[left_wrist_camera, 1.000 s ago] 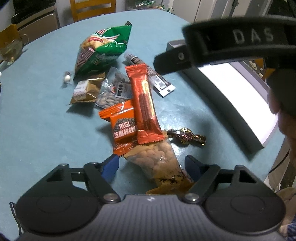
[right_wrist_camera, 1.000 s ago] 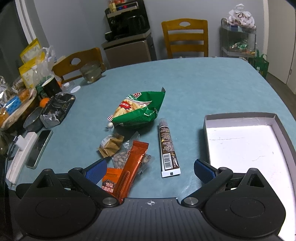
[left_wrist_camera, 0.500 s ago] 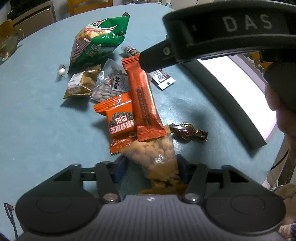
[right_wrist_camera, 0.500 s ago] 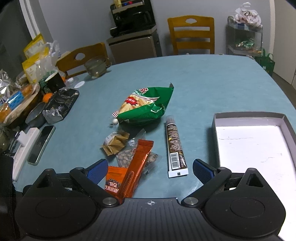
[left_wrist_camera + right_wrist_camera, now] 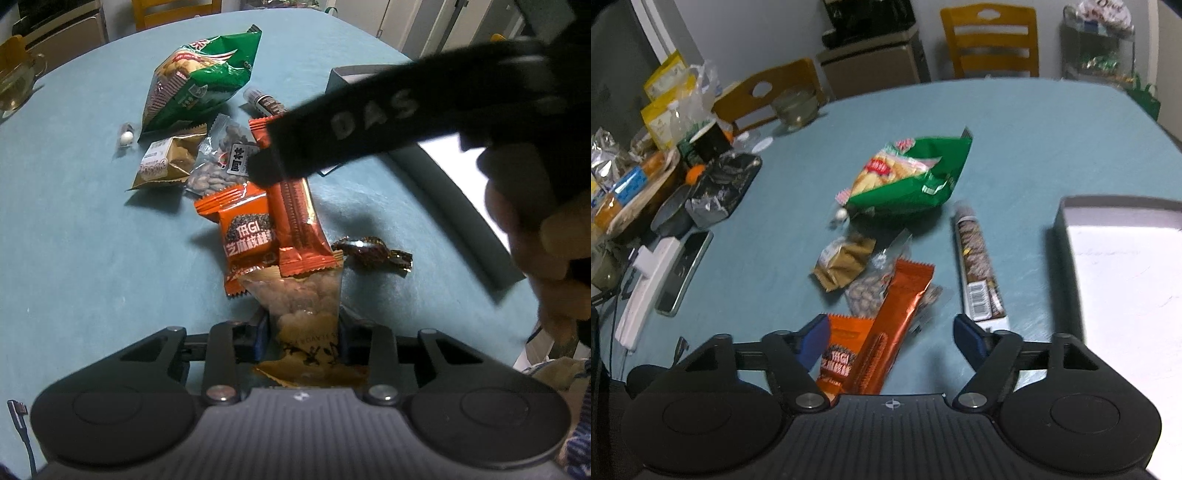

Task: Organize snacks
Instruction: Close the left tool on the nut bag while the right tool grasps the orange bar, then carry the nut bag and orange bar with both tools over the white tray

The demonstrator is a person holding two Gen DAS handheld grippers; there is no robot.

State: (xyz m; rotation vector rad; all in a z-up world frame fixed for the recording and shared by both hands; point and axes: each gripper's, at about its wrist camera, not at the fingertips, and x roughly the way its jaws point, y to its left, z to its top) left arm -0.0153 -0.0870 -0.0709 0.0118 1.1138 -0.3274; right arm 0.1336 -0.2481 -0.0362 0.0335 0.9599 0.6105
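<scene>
My left tool (image 5: 303, 326) squeezed peanut bag (image 5: 301, 295) on worktop (image 5: 92, 258). Right tool (image 5: 892, 339) hung wide apart. Orange bars (image 5: 291, 218) lay on bag; lifting could spill them.

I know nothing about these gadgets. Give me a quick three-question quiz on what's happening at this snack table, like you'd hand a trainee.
1. True or false: the left gripper is shut on the clear peanut packet.
2. Which snack lies nearest the white-floored box? A) green chip bag B) long brown stick pack C) small gold packet
3. Fill in: the right gripper is ____, holding nothing.

Key
1. True: both pads press the packet's sides.
2. B: it lies on the blue table just left of the box.
3. Open.
</scene>
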